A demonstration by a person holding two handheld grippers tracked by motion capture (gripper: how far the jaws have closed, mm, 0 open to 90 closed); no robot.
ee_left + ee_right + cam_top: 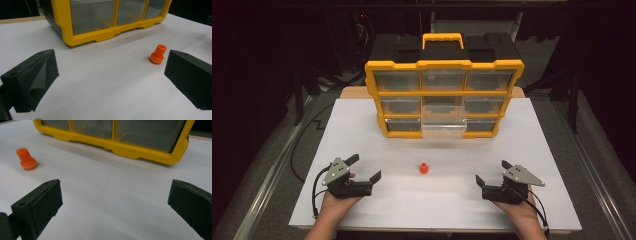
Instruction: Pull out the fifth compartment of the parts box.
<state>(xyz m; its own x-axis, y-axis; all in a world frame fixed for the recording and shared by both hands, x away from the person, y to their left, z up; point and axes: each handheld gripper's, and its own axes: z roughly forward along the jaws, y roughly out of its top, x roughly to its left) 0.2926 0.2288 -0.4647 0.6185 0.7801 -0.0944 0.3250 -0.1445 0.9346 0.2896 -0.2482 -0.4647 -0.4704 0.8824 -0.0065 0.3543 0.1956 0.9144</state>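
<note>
A small orange plug-shaped part (424,168) (158,54) (26,159) stands on the white table (437,200), midway between my two grippers. Behind it stands a yellow organizer with clear drawers (443,96) (100,20) (120,135); its bottom middle drawer (443,125) is pulled out. My left gripper (366,167) (110,80) rests open at the front left, nothing between its jaws. At the front right my right gripper (493,172) (115,205) is open too, jaws empty and pointing toward the organizer.
The organizer has a yellow handle (442,39) on top and a black back. A person's hands (334,205) (522,212) hold the grippers at the table's near edge. Dark floor and metal rails flank the table.
</note>
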